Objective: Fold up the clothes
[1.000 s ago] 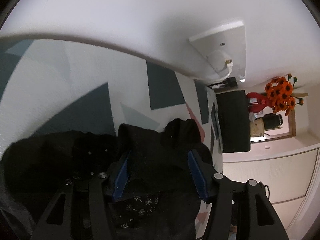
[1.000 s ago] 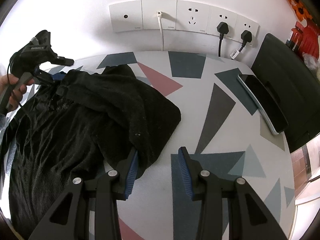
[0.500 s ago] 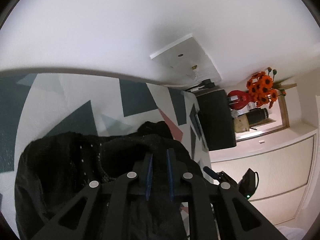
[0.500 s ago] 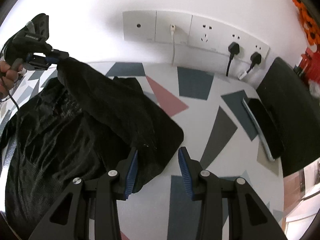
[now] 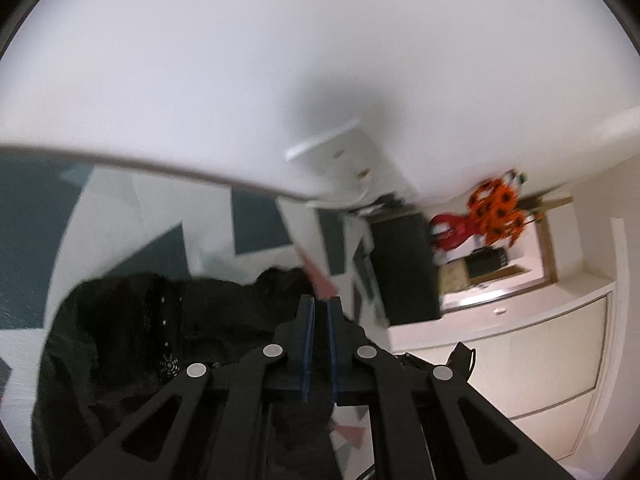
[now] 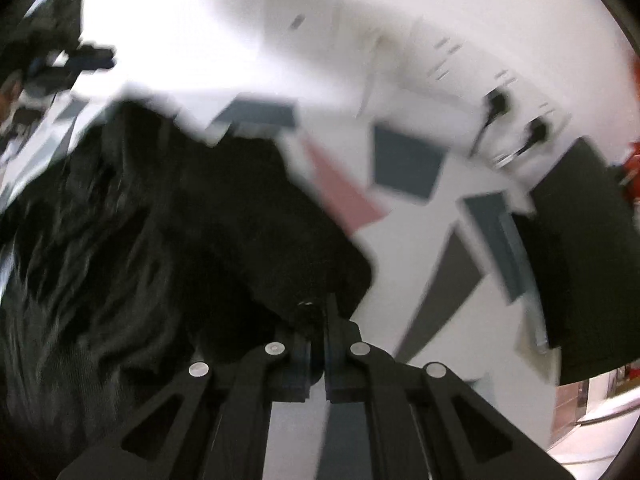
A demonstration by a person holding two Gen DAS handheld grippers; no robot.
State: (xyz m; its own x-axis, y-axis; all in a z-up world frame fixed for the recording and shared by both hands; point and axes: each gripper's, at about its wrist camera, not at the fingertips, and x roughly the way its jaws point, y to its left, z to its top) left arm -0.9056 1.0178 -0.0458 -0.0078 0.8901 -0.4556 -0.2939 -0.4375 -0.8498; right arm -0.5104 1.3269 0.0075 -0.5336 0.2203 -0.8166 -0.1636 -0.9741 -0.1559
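Both grippers clench the crumpled black knit garment on the geometric-patterned table: the left gripper and right gripper each pinch an edge, likely to lift it for folding.

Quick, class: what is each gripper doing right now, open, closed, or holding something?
Left gripper: closed on the black garment.
Right gripper: closed on the garment's edge, as far as the blur shows.
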